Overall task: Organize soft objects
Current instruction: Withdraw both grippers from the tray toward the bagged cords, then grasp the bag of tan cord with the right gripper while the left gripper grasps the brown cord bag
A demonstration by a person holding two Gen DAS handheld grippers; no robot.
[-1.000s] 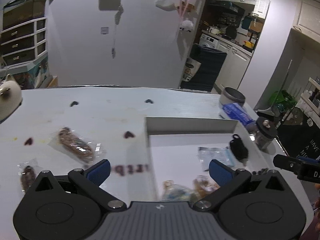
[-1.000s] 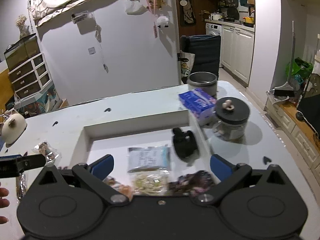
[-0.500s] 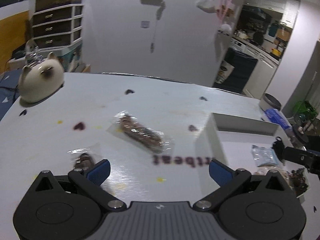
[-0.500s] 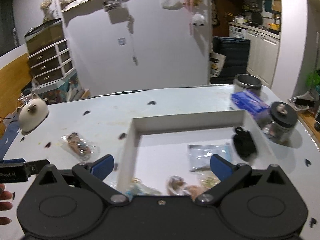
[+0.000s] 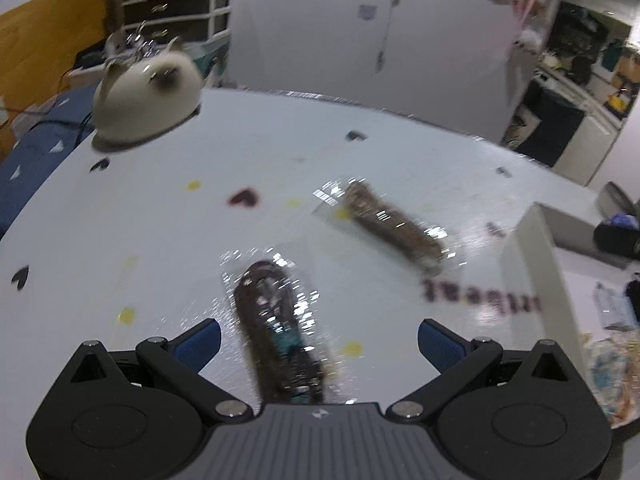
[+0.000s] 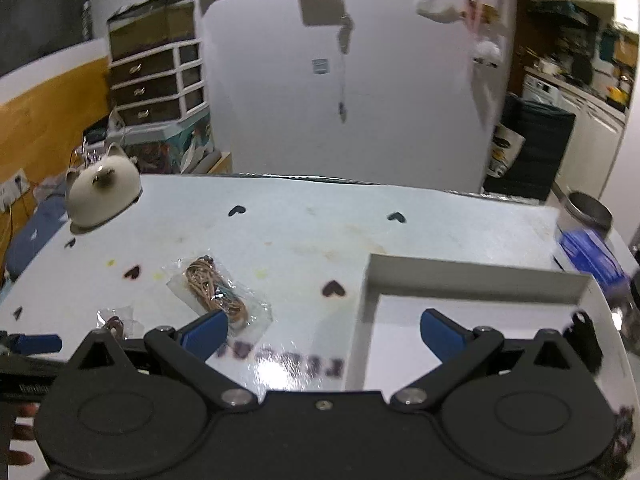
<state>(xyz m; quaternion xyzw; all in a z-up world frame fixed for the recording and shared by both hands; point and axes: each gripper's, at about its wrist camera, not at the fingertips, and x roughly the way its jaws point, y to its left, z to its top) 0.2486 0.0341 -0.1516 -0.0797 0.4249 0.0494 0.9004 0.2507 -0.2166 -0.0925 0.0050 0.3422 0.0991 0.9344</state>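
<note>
Two soft brown snack packs in clear wrap lie on the white table. The near pack (image 5: 276, 328) lies between the open fingers of my left gripper (image 5: 319, 340), close to the left finger. The far pack (image 5: 390, 226) lies beyond it, to the right. In the right wrist view the far pack (image 6: 214, 290) sits just ahead of the left finger of my open, empty right gripper (image 6: 324, 330); the near pack (image 6: 114, 322) shows at the left beside the left gripper's blue tip (image 6: 38, 344). The white box (image 6: 476, 280) stands to the right and holds several packs (image 5: 608, 356).
A cream cat-shaped ornament (image 5: 146, 88) stands at the table's far left edge. A blue packet (image 6: 592, 256) and a metal tin (image 6: 590, 210) sit beyond the box at the right. A black object (image 6: 584, 340) lies inside the box. Dark heart marks dot the tabletop.
Both grippers have swung left, away from the box toward the loose packs. My left gripper has come in over the near pack, which now lies between its fingers.
</note>
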